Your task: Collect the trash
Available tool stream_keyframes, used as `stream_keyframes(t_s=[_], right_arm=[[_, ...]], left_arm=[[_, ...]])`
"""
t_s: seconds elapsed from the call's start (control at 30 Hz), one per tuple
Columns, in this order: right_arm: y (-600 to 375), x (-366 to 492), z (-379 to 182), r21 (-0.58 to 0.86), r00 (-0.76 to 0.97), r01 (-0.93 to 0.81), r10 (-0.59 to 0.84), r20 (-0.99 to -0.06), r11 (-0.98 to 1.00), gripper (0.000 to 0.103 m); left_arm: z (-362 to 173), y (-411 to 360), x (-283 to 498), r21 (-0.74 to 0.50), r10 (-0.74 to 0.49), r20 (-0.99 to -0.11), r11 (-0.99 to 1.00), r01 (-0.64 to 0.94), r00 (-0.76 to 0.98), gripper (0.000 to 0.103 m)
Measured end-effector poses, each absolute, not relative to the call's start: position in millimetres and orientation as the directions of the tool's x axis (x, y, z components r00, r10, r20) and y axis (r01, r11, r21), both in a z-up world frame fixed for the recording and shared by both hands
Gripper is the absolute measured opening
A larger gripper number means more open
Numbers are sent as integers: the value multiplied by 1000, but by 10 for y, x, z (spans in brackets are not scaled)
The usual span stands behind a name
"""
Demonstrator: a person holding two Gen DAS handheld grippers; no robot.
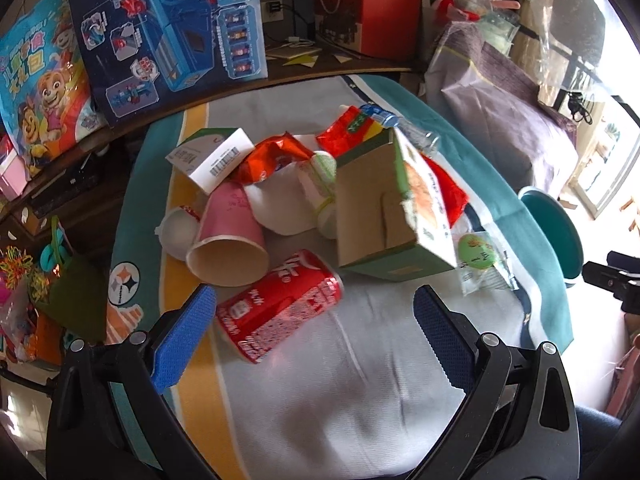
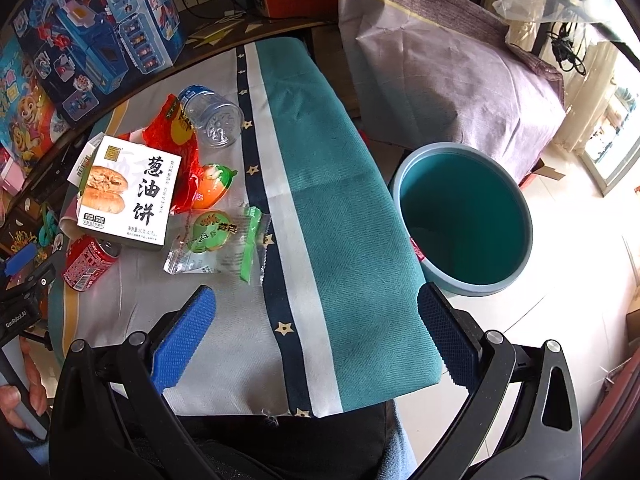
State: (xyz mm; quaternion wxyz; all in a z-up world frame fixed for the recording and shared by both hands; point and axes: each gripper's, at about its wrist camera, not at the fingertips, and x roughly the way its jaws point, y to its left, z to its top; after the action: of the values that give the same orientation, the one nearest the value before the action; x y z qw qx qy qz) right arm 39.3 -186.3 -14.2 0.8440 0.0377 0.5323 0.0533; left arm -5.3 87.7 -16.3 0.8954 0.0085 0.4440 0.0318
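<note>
Striped cloth [image 1: 360,380] holds trash; only the right view shows the bin's [image 2: 516,276] interior; both grippers [image 1: 314,332] [image 2: 316,332] gape.

From where I hold my claws, the scallion pancake box [image 2: 127,192] is the landmark on the tablecloth [image 2: 344,216]. Behind it lies the water bottle [image 2: 212,118]; right of it, the snack wrapper [image 2: 218,240]; before it, on its side, the cola can [image 1: 280,306]. To its left lies the paper cup [image 1: 230,236]. Well right, off the table, stands the trash bin [image 2: 464,220].
</note>
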Motion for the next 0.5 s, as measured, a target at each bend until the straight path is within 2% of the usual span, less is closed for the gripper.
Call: stream_keyframes(t_s=[0.17, 0.4, 0.5], right_arm=[[-1714, 436, -263, 119, 386, -70, 137, -912, 990, 97], [-1514, 532, -401, 96, 339, -90, 122, -933, 991, 97], [-1419, 567, -405, 83, 333, -103, 113, -936, 991, 97]], left_arm=[[-357, 1187, -71, 84, 53, -823, 996, 28, 566, 99], [-562, 1361, 68, 80, 2, -844, 989, 123, 536, 99], [-599, 1368, 135, 44, -48, -847, 986, 160, 530, 99]])
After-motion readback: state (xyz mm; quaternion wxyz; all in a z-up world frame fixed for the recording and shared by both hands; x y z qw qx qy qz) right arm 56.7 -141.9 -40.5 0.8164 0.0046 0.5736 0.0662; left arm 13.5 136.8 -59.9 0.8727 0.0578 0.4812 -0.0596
